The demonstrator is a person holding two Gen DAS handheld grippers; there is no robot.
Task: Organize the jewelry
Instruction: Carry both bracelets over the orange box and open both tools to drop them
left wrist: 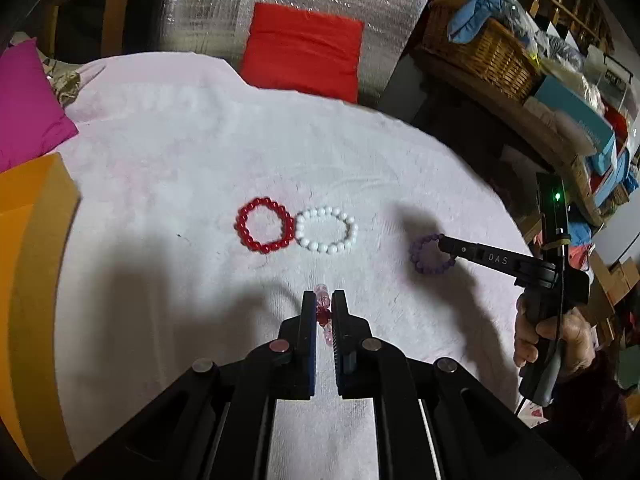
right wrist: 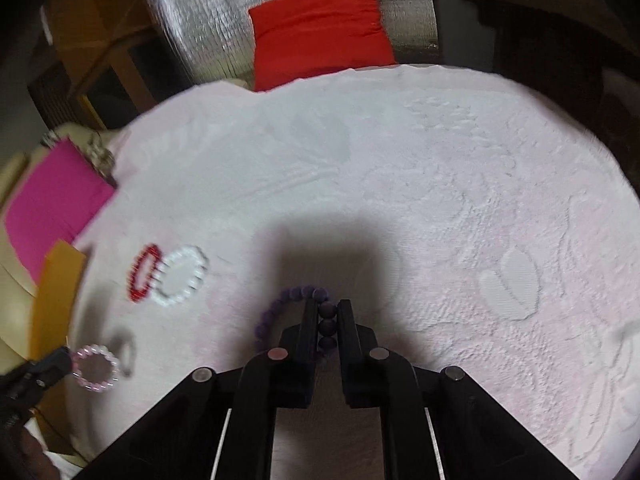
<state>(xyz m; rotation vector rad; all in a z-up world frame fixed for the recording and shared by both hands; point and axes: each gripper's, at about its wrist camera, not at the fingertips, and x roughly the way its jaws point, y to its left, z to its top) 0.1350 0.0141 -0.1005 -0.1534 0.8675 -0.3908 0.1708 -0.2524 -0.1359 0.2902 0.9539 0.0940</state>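
Note:
A red bead bracelet (left wrist: 263, 225) and a white bead bracelet (left wrist: 326, 229) lie flat side by side on the white cloth (left wrist: 200, 140); both also show in the right wrist view, red (right wrist: 143, 273) and white (right wrist: 181, 275). My left gripper (left wrist: 324, 300) is shut on a pink clear-bead bracelet (left wrist: 322, 312), which the right wrist view shows hanging above the cloth (right wrist: 96, 367). My right gripper (right wrist: 327, 308) is shut on a purple bead bracelet (right wrist: 288, 300), seen lifted at the right in the left wrist view (left wrist: 430, 254).
An orange box (left wrist: 28, 280) stands at the cloth's left edge, with a magenta cushion (left wrist: 28, 108) behind it. A red cushion (left wrist: 304, 52) leans on silver foil at the back. Wicker baskets and clutter (left wrist: 492, 52) fill the shelf at the right.

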